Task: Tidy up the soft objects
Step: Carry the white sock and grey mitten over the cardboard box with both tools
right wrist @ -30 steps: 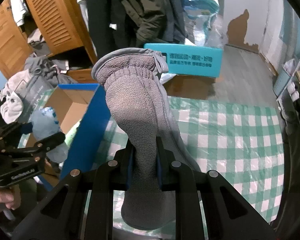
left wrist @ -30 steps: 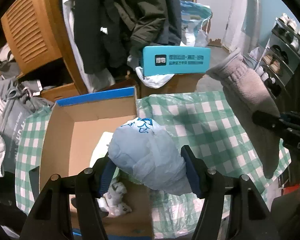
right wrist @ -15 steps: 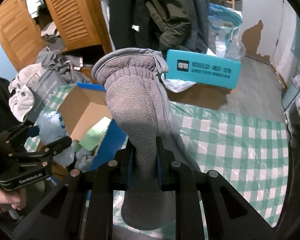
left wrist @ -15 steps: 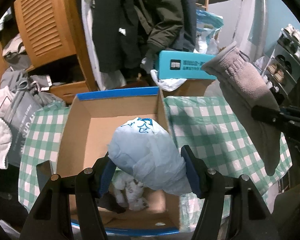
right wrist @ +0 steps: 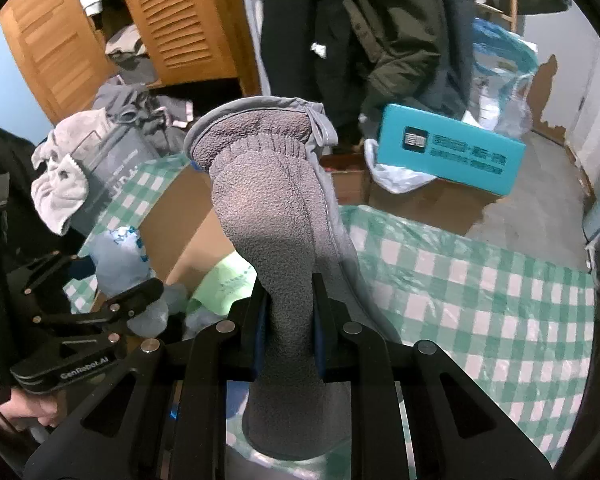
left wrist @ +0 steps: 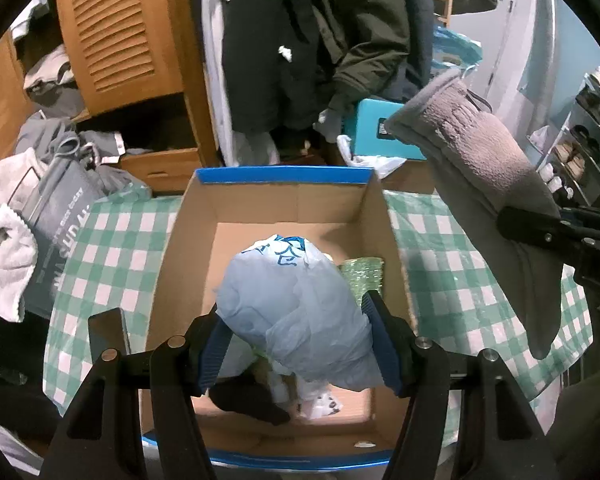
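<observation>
My left gripper is shut on a crumpled pale blue plastic bag and holds it above the open cardboard box with a blue rim. My right gripper is shut on a grey fleece slipper, held upright to the right of the box, above the green checked tablecloth. The slipper also shows in the left wrist view. The box holds a green packet, a dark item and a white patterned cloth.
A grey bag with a white towel stands left of the box. A teal carton rests on brown boxes behind the table. Coats hang beside a wooden louvred wardrobe. Shoe shelves stand at the right.
My left gripper has moved left with the blue bag, from the box's right edge to over its middle. The right gripper with the slipper has shifted left toward the box.
</observation>
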Demonstrator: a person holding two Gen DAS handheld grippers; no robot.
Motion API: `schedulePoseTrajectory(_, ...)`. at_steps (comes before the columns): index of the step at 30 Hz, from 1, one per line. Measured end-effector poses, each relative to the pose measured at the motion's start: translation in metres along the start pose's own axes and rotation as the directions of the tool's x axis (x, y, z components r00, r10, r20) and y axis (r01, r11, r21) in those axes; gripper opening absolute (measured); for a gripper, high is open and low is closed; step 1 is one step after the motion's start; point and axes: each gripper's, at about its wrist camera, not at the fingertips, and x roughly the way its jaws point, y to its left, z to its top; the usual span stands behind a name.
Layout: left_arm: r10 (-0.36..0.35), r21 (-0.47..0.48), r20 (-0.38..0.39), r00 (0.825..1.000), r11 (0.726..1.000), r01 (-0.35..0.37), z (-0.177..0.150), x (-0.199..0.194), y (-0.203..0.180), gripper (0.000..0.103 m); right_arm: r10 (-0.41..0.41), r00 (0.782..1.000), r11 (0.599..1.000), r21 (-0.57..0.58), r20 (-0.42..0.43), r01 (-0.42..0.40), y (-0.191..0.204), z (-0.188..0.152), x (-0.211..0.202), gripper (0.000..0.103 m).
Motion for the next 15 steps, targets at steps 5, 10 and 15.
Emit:
schedulePoseTrajectory(5, 0.014, -0.014, -0.012, 1.0, 1.0, -0.014, -0.001, 0.005, 0.011, 0.065, 0.022, 1.0, 1.0, -0.015, -0.017, -0.022, 0.016, 0.008, 0.012, 0.016)
schedulePoseTrajectory(10, 0.016, -0.032, -0.02, 1.0, 0.999, -0.017, -0.002, 0.008, 0.022, 0.065, 0.039, 0.999, 0.999, -0.03, -0.036, -0.04, 0.033, 0.015, 0.025, 0.016)
schedulePoseTrajectory(15, 0.019, -0.05, -0.03, 0.999, 0.999, -0.021, -0.005, 0.011, 0.03, 0.065, 0.051, 0.997, 0.998, -0.041, -0.061, -0.054, 0.049, 0.021, 0.041, 0.016)
